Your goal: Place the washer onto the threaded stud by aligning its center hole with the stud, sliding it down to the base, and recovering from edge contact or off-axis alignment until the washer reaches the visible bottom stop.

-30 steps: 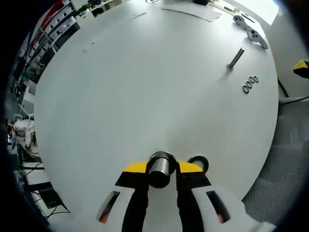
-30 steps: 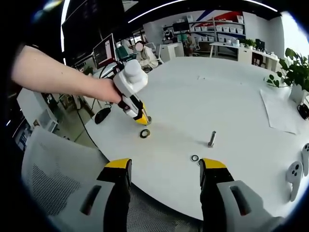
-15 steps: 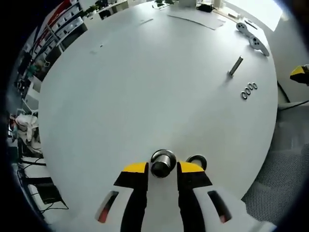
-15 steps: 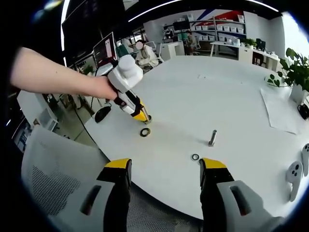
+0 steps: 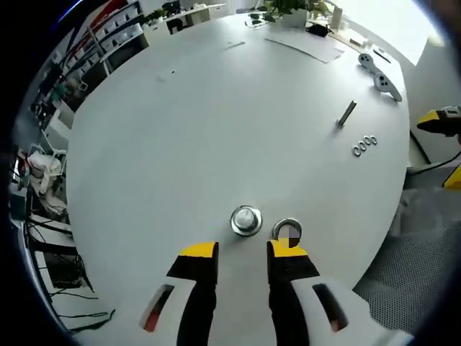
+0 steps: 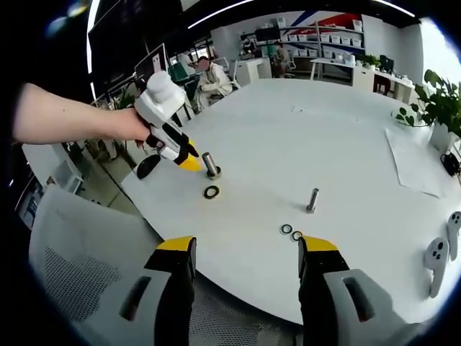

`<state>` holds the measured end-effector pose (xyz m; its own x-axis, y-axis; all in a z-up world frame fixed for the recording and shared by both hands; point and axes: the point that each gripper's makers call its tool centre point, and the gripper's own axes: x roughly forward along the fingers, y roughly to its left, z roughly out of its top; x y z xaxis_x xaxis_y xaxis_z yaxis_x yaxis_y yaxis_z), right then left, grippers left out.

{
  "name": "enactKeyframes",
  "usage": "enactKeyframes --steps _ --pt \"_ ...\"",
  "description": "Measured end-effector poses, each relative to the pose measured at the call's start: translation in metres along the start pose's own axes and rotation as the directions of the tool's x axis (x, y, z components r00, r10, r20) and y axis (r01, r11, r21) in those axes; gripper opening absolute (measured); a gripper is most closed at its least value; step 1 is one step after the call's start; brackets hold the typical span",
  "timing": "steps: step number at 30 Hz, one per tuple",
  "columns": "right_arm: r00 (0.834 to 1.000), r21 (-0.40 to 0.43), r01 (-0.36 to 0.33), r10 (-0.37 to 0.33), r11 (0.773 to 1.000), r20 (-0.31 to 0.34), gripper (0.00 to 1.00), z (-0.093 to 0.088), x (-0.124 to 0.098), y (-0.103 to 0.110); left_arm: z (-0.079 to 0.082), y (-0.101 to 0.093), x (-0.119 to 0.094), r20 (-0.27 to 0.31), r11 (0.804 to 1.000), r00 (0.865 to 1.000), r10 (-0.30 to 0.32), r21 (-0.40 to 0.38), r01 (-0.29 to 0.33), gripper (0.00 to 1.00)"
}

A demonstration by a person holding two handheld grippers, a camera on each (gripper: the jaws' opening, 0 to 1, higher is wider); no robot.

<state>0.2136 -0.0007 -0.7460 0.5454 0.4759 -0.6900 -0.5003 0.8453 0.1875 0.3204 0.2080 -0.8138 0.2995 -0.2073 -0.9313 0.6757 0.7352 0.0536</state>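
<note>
Left gripper has let go and backed off the stud, jaws now parted; washer lies just beside it on the counter. Right gripper jaws spread wide, holding nothing.

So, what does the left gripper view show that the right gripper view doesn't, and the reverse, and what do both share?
Left gripper view: the stud seen from above, and three small rings in a row. Right gripper view: a hand holding the left gripper, open, beside the stud. Both: the upright stud, the washer lying on the table beside it, and a second stud.
</note>
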Motion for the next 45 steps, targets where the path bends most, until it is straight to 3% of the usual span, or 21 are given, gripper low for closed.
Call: enactKeyframes --steps 8,21,45 --pt "1.0 0.017 0.019 -0.019 1.0 -0.008 0.6 -0.002 -0.001 -0.005 -0.015 -0.011 -0.005 0.002 1.0 1.0 -0.01 -0.028 0.01 0.27" --pt "0.999 0.022 0.032 -0.031 0.999 -0.028 0.6 -0.007 -0.001 -0.009 -0.025 -0.024 -0.003 0.001 0.997 0.999 -0.034 -0.072 0.034 0.29" --pt "0.999 0.029 0.014 -0.014 0.999 -0.032 0.6 -0.008 -0.001 -0.005 -0.025 -0.045 0.017 -0.019 0.99 0.997 -0.079 -0.115 0.077 0.34"
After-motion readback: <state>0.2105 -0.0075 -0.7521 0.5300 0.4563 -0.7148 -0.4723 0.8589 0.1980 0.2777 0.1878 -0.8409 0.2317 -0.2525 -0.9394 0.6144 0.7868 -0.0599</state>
